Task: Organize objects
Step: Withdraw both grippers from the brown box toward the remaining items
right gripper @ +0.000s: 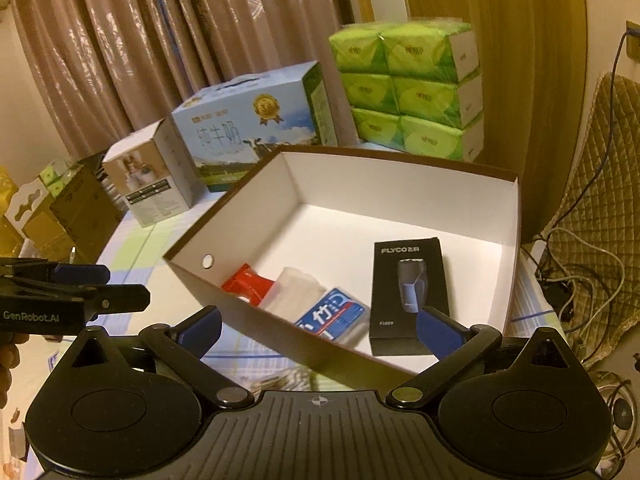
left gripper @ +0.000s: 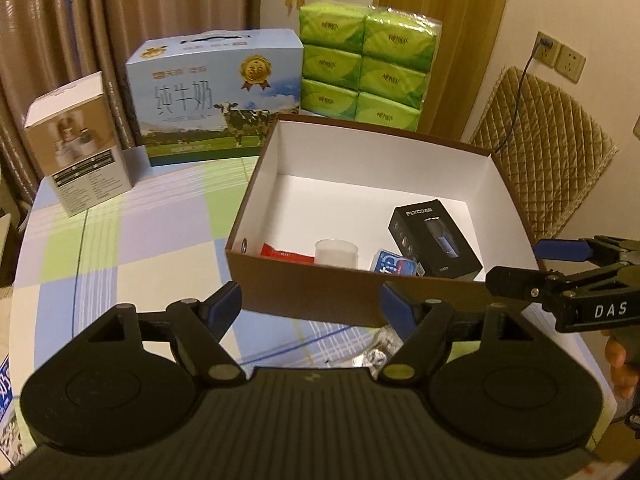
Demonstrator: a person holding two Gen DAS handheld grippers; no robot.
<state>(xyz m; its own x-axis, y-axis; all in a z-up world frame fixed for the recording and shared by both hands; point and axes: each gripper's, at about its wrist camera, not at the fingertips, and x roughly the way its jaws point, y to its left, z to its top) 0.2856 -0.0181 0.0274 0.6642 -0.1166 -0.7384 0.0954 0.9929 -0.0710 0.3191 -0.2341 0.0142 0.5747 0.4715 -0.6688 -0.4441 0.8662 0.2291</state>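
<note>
Dim warm indoor light, fisheye-bent edges, slight motion blur.

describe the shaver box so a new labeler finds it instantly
Find the open brown box with white walls on the checked tablecloth. Inside, toward its right side, lies the shaver box, flat on the floor. It is the only black item there, printed FLYCO with a shaver picture; its neighbours are a blue-white packet, a white cup and a red packet.

Shaver box (left gripper: 435,238), cup (left gripper: 335,253) and packets (left gripper: 394,263) lie inside open box (left gripper: 304,296) on table (left gripper: 120,264)
</note>
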